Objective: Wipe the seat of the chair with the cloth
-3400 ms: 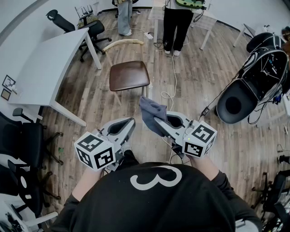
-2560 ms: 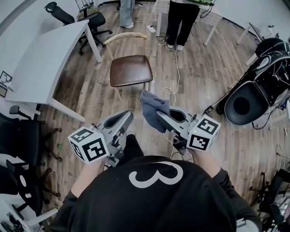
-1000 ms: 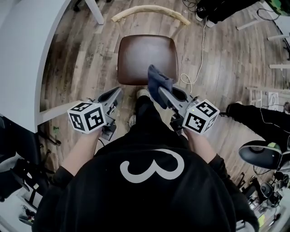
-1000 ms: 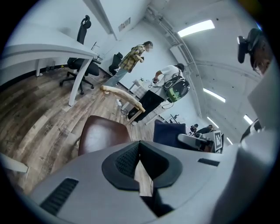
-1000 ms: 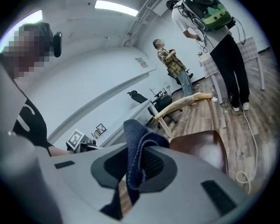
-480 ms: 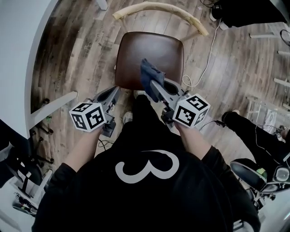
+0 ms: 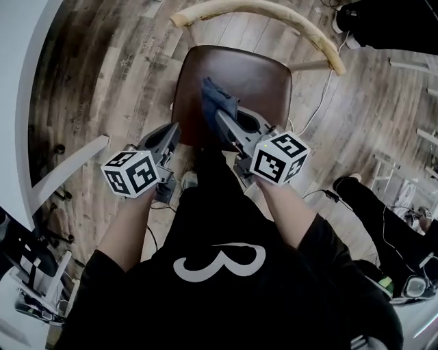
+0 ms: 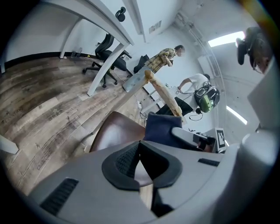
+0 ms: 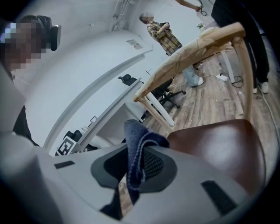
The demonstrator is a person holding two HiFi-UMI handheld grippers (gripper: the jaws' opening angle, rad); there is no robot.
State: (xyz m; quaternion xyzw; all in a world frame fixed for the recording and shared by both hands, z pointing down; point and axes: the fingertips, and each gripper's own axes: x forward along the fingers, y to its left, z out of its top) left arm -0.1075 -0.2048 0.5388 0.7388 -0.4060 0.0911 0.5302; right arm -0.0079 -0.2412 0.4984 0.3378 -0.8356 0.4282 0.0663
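I pinch the cloth in the right hand-held gripper over the seat, poised to wipe. Left hand-held gripper: pressed together, empty.

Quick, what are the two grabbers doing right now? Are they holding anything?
Left gripper: shut, nothing in it.
Right gripper: shut on the cloth.

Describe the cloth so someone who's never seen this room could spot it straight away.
Find the brown chair seat below the curved pale wooden backrest. Over the near part of that seat, the right tool is shut on the cloth. It is the only soft dark blue thing there, bunched between grey jaws, while the left tool beside it holds nothing.
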